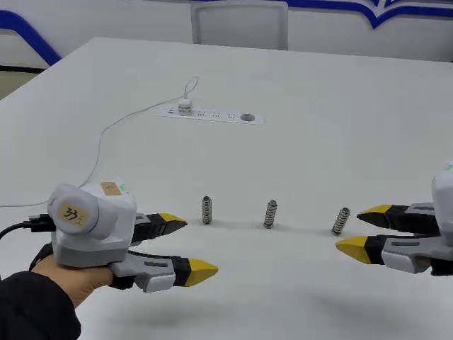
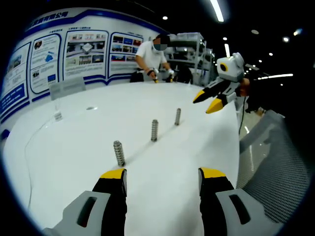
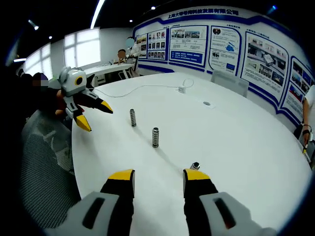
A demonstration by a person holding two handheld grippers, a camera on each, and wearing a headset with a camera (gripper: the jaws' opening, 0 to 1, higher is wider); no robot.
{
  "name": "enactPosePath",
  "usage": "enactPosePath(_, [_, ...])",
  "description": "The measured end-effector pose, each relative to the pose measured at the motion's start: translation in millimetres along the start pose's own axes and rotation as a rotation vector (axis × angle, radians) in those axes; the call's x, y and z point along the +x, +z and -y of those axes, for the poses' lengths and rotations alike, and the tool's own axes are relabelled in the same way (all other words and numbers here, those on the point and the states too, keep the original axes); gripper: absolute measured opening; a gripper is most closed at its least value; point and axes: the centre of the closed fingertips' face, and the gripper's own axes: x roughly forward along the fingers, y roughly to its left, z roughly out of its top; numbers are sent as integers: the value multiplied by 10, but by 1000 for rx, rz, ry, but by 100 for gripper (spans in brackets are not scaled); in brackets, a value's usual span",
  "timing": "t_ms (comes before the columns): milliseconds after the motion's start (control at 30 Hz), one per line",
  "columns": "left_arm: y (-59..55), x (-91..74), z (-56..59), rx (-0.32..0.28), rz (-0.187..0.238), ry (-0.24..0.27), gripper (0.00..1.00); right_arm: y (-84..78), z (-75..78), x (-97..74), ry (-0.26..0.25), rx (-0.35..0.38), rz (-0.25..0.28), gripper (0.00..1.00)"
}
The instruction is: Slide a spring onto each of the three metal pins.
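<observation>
Over the near side of the white table (image 1: 318, 85), the left gripper (image 1: 195, 246) hangs in a person's hand (image 1: 67, 280) with its yellow-tipped jaws spread apart and empty. Opposite it the right gripper (image 1: 352, 228) is spread the same way and grips nothing, its tips just beside the right spring (image 1: 341, 221). Between the two grippers three small grey coiled springs stand in a row on the tabletop, the left spring (image 1: 207, 210) and the middle spring (image 1: 270, 213) upright and the right spring leaning a little, and well behind them lie a white power strip (image 1: 210, 114) and a thin cable (image 1: 106, 131).
</observation>
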Motion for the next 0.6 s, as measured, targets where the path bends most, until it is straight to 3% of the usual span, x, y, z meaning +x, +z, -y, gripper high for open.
enactPosePath(367, [7, 1, -4, -2, 4, -1, 61, -78, 42, -31, -23, 25, 26, 48])
enactPosePath(600, [7, 6, -9, -2, 4, -3, 62, -137, 18, -38, -24, -6, 49, 51])
